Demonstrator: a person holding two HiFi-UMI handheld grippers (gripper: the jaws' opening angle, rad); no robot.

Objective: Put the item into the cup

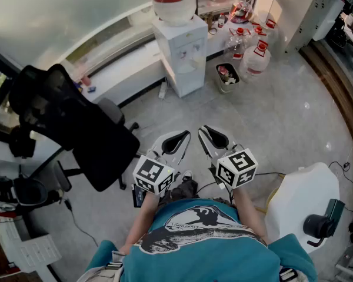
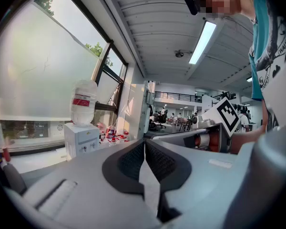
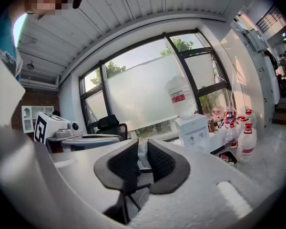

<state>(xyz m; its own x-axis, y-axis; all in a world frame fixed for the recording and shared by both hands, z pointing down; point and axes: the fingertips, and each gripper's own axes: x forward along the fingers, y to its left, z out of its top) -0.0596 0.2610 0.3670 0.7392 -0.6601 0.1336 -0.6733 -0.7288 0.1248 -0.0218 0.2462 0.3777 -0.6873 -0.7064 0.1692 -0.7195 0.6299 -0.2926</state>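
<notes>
Left gripper fingers pressed together, empty. Right gripper fingers slightly apart, nothing between. Item, cup: neither in any view. Best find both first, then spread fingers wide before reaching.

Left gripper: held low ahead of the torso, pointing forward, jaws together, nothing between them.
Right gripper: just beside the left one and angled slightly away from it, jaws a little apart, empty.
Forearms: bare, drawn in close behind each gripper.
</notes>
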